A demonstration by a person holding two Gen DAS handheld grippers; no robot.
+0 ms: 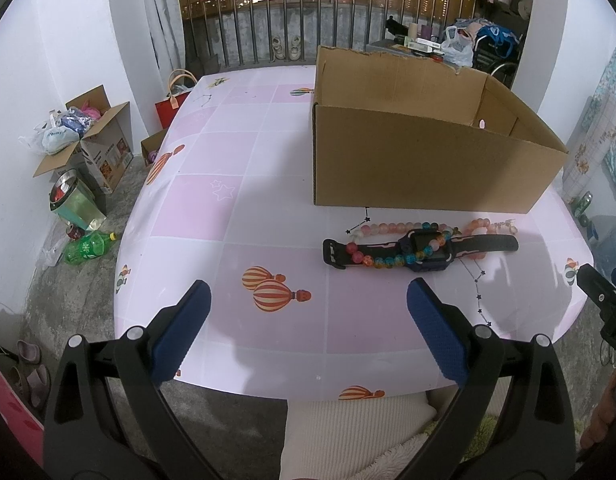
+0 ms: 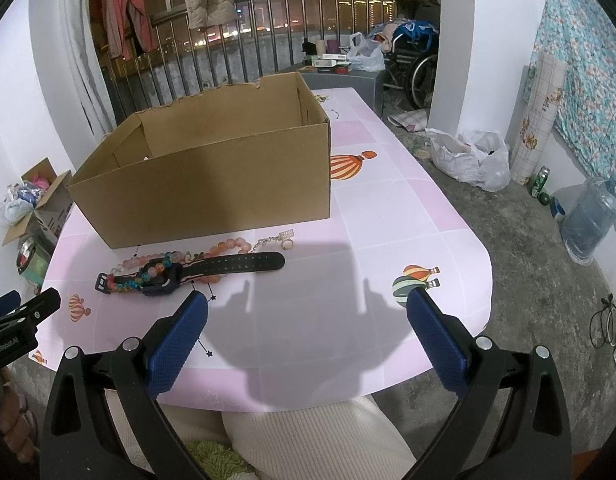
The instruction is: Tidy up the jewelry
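Currently both the left gripper (image 1: 308, 300) and the right gripper (image 2: 307, 311) are spread, grasping nothing. Risk: the beaded bracelet (image 2: 142, 280) drapes over the watch (image 2: 176, 274); lifting either likely drags both.

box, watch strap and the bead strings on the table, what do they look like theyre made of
Box: plain brown corrugated cardboard, matte, with a ragged torn rim at the back.
Watch strap: black, matte and flexible with punched holes, likely rubber or silicone.
Multicoloured beads: glossy and translucent, glass or plastic; cannot tell which.
Pink beads: milky, semi-translucent, possibly stone, glass or plastic.
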